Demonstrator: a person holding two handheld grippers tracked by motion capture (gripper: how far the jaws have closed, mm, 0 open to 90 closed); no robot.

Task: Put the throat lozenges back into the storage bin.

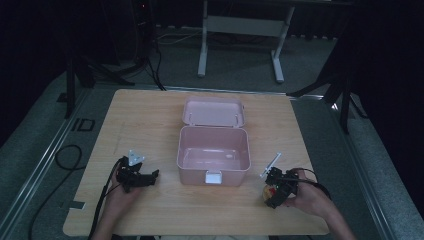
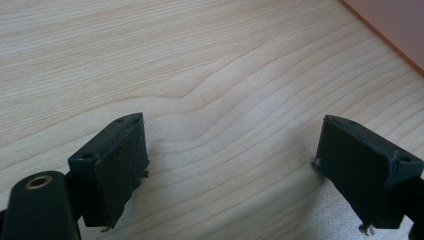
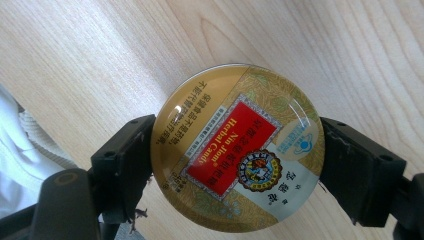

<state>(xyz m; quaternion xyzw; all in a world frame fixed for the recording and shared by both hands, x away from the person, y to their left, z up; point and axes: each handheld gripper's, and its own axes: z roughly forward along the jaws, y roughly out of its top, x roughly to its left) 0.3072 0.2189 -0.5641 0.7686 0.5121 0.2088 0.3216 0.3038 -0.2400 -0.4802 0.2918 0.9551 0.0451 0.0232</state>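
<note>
A round gold candy tin [image 3: 237,150] with a red label sits between the jaws of my right gripper [image 3: 235,165], which is shut on its rim and holds it above the wood. In the high view that right gripper [image 1: 275,192] is near the table's front right, with the tin [image 1: 269,193] a small red-yellow spot at its tip. An open pink box [image 1: 213,154] stands in the middle of the table, its lid [image 1: 213,111] folded back behind it. My left gripper [image 1: 150,177] rests front left, pointing toward the box. Its jaws stand wide apart over bare wood [image 2: 230,165], open.
The wooden table [image 1: 150,125] has bare surface around the box. A corner of the pink box [image 2: 395,25] shows at the top right of the left gripper view. Cables trail off the table's left edge [image 1: 67,155]. A white sleeve [image 3: 20,150] shows at the left.
</note>
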